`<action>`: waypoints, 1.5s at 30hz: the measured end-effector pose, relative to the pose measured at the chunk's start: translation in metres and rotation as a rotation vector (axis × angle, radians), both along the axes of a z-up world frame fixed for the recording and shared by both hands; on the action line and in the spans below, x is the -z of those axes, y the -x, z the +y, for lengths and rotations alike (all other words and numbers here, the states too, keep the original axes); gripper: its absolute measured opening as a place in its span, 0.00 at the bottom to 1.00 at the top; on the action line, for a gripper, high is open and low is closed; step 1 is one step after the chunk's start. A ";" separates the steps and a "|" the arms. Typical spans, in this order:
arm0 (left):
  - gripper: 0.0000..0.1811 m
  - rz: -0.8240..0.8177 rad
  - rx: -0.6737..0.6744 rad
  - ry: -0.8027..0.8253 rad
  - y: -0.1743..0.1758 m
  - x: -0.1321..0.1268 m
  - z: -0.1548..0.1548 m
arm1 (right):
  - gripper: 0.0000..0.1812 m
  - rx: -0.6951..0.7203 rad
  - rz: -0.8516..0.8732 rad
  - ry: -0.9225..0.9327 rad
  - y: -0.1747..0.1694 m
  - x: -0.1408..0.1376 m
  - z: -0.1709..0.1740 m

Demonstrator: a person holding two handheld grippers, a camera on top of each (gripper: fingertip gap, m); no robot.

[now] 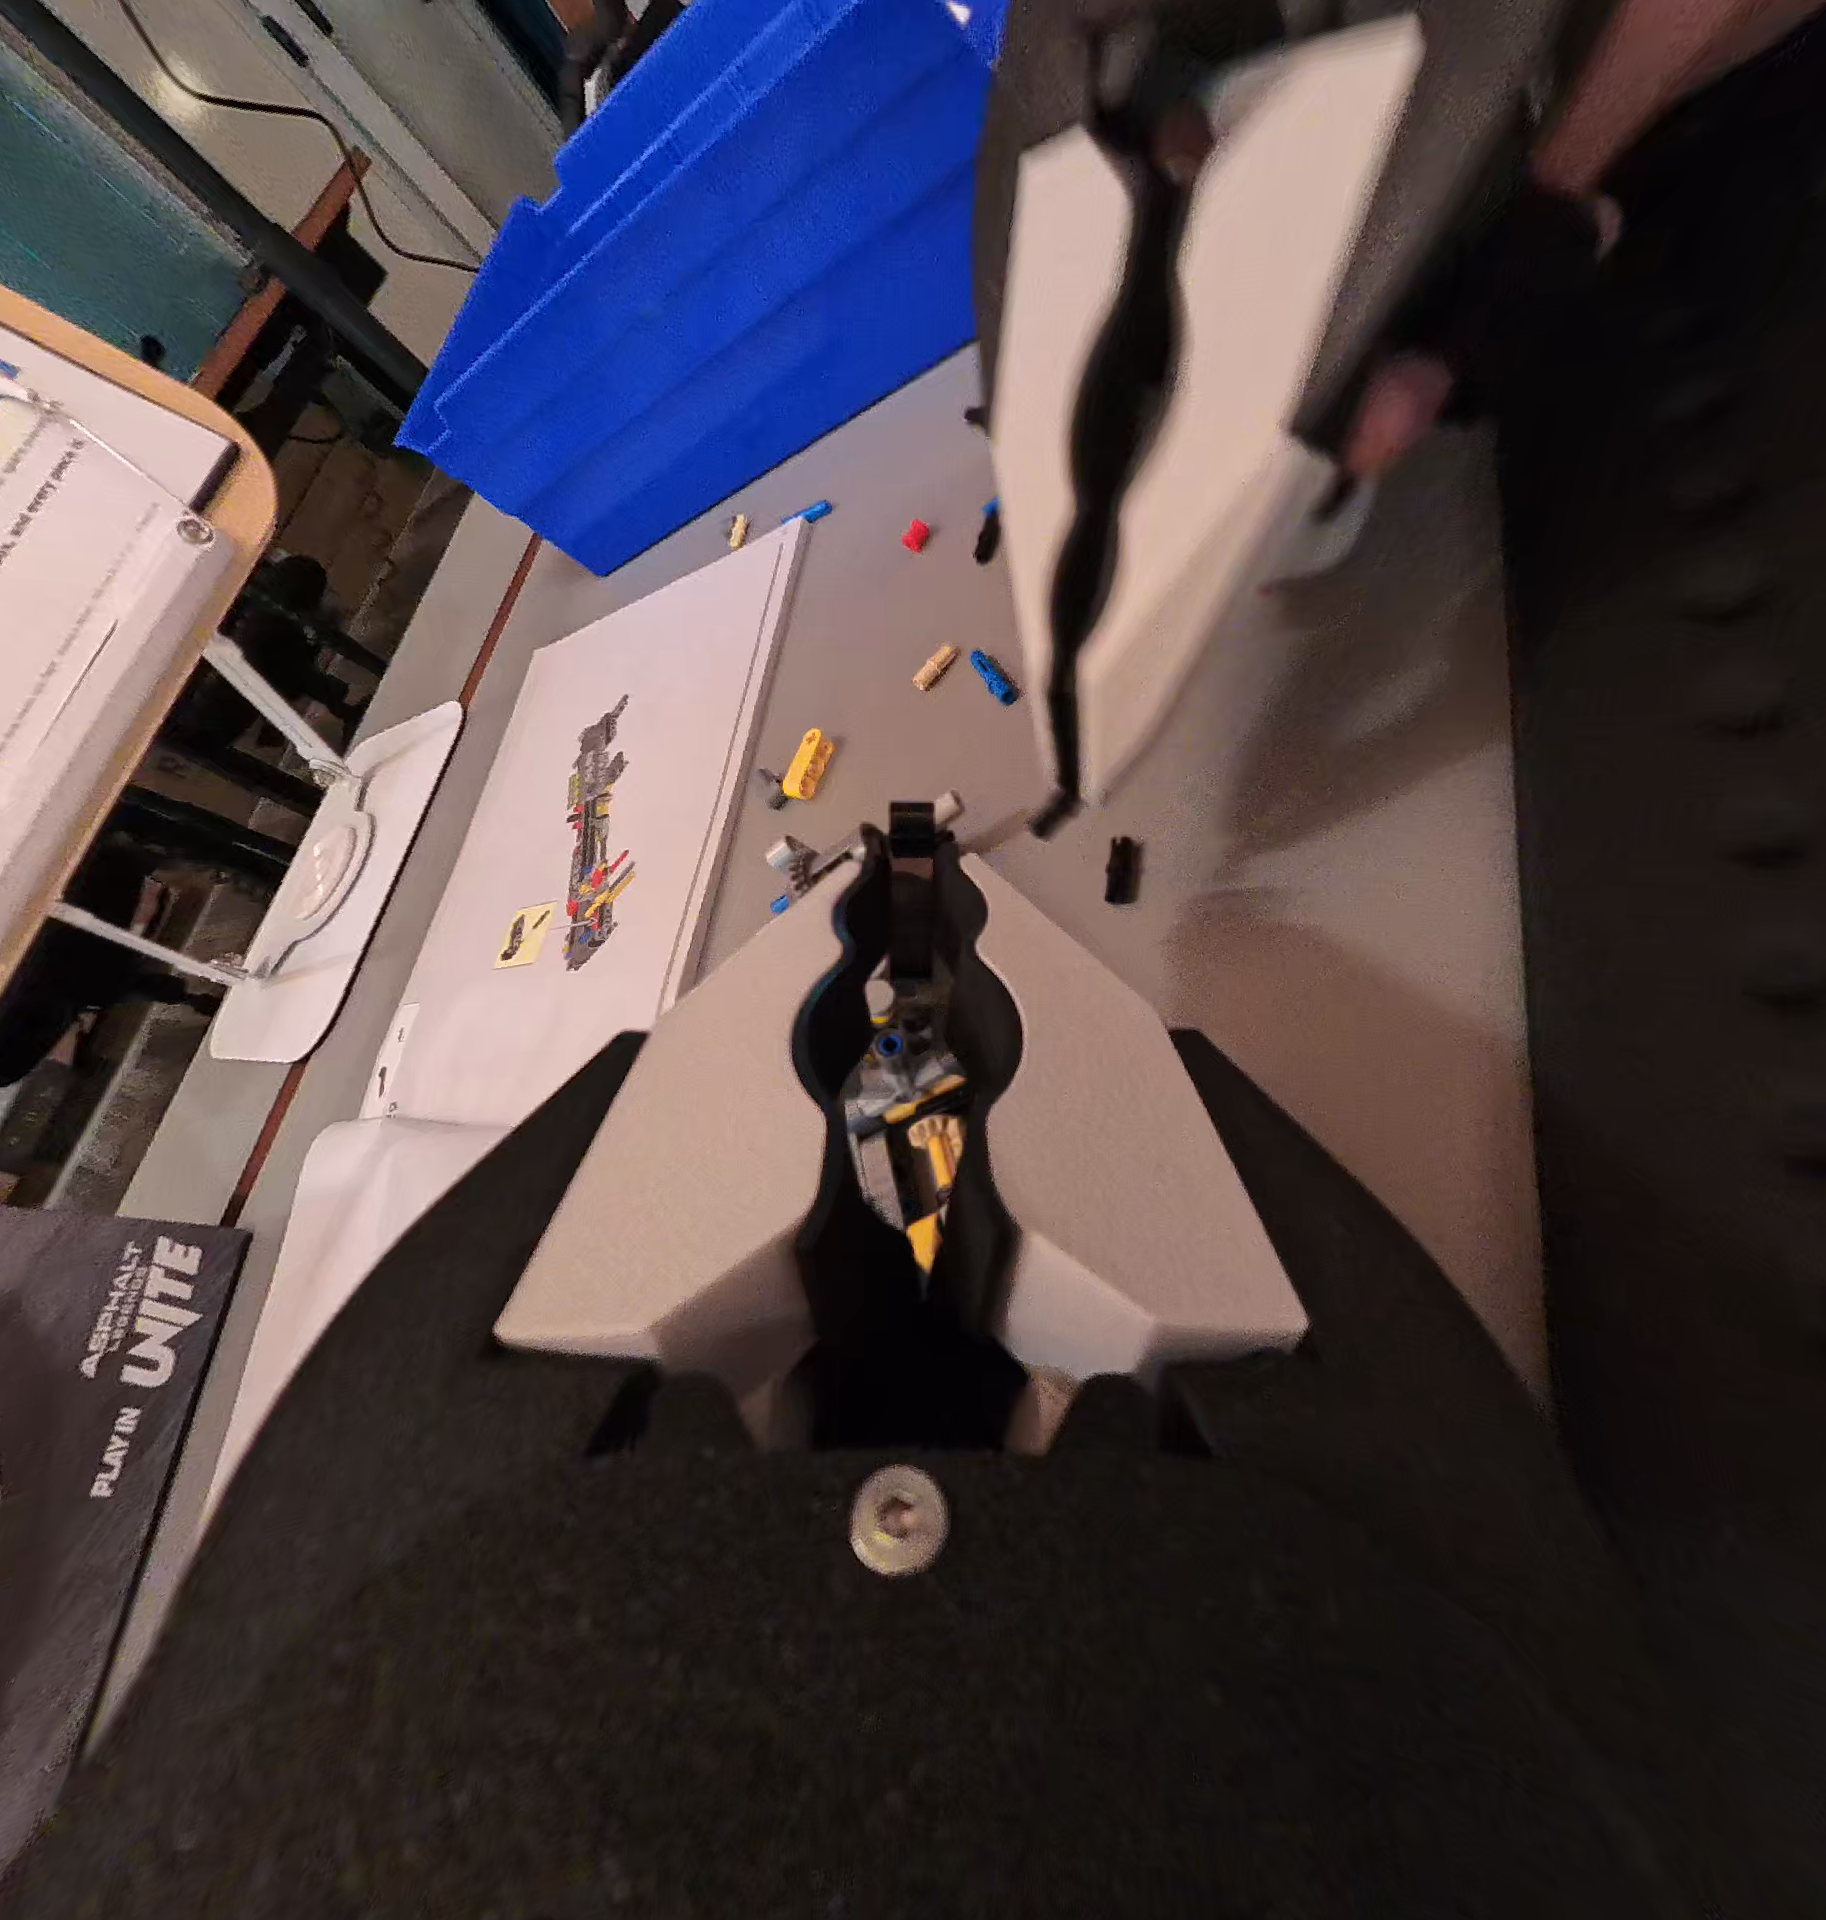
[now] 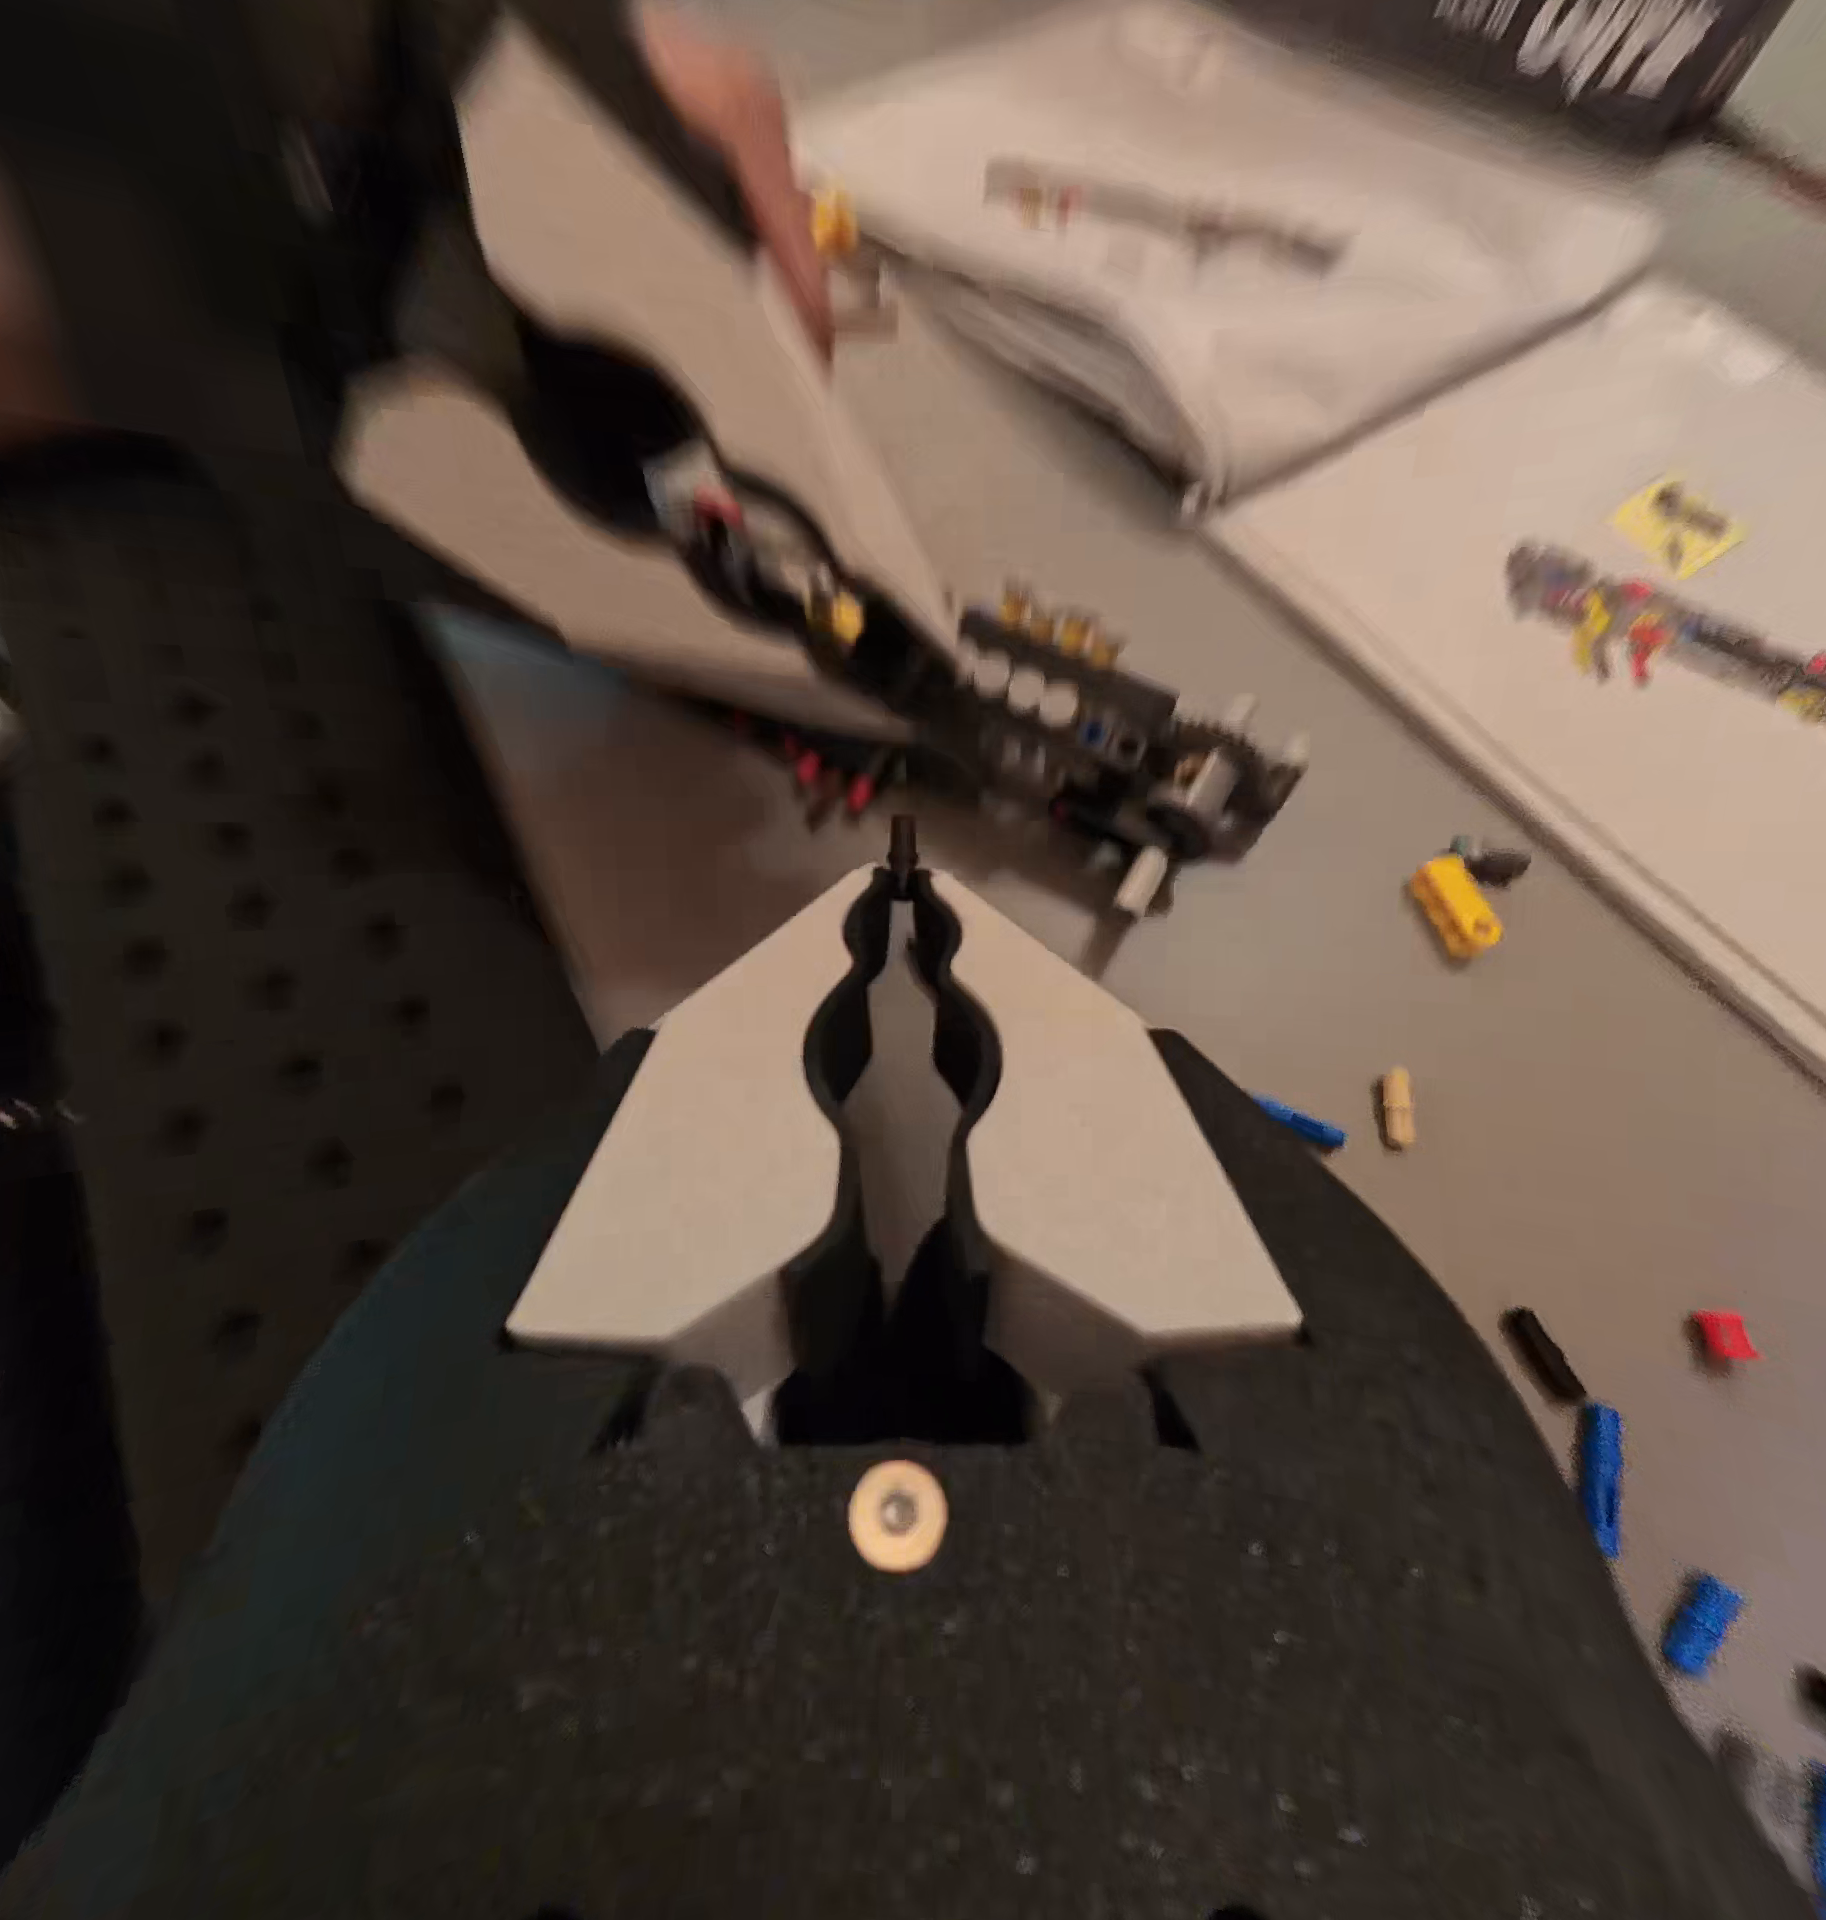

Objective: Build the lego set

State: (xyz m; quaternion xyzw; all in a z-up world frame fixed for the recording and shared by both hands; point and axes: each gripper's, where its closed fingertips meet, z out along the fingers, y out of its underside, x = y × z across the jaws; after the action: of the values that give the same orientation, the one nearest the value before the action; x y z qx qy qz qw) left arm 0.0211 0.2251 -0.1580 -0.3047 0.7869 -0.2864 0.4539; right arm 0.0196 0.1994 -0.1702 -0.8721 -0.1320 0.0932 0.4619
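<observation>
mostly dark lego assembly [image 2: 1085, 717], with yellow, red and blue bits.

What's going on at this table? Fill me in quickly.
A person is building a lego set with a handheld gripper in each hand. The left gripper is shut on the partly built dark model, holding it above the grey table. The right gripper pinches a small black pin at its tips, close to the model. Loose blue, yellow, red and tan pieces lie scattered on the table, beside the open instruction booklet and a blue bin.
</observation>
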 end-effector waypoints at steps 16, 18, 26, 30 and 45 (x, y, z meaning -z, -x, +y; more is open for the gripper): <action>0.03 -0.041 -0.110 0.202 -0.008 -0.019 0.012 | 0.02 0.111 0.376 -0.171 0.007 -0.038 0.025; 0.03 -0.042 -0.115 0.243 -0.008 -0.022 0.013 | 0.02 0.122 0.411 -0.177 0.008 -0.039 0.028; 0.03 -0.035 -0.122 0.251 -0.009 -0.019 0.010 | 0.02 0.133 0.566 -0.223 0.011 -0.052 0.034; 0.04 -0.046 -0.135 0.241 -0.009 -0.022 0.014 | 0.02 0.118 0.531 -0.217 0.011 -0.051 0.032; 0.03 -0.081 -0.112 0.202 -0.006 -0.029 0.011 | 0.02 0.142 0.033 -0.093 0.014 -0.033 0.033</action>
State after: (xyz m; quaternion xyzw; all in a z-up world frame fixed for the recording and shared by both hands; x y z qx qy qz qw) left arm 0.0274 0.2363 -0.1288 -0.3806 0.7167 -0.3503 0.4678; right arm 0.0060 0.2324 -0.1377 -0.8552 -0.0665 0.0684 0.5094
